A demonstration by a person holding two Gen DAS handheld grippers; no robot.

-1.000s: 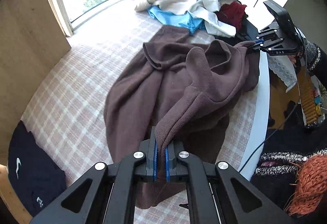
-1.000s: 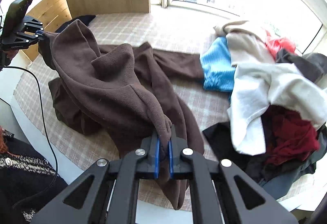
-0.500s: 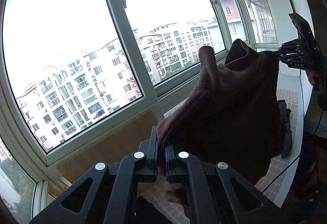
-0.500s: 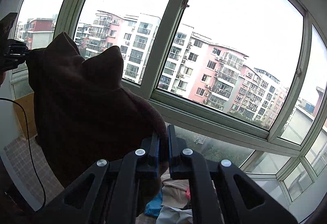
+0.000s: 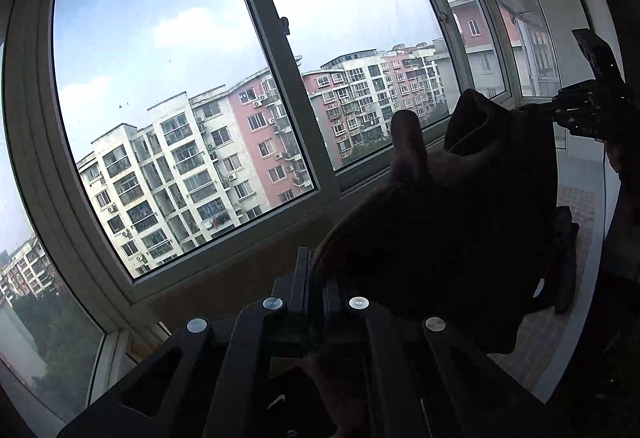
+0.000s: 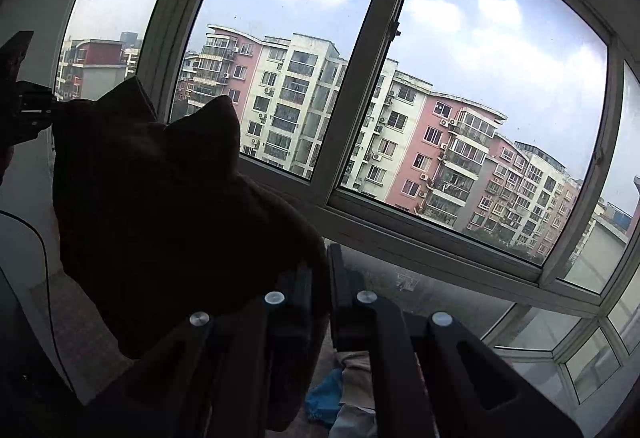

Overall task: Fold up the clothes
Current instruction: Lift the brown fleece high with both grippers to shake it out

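A broad window (image 5: 168, 110) fills both views, with pink-and-white apartment blocks (image 6: 420, 150) outside under a partly cloudy sky. In front of it hangs the dark brown fleece garment (image 5: 452, 222), raised in the air and stretched between the two grippers. The left gripper (image 5: 316, 278) is clamped on one edge and the right gripper (image 6: 320, 274) on the other — a heap of clothes (image 6: 344, 394) shows low in the right wrist view.

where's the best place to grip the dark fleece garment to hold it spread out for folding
By its top edge, one corner in each gripper, coming in from either side. That is how it hangs now: the left gripper is shut on one end and the right gripper on the other, and the dark fleece garment drapes between them in front of the window. The slack edge bunches into peaks, so wider hands should flatten it.
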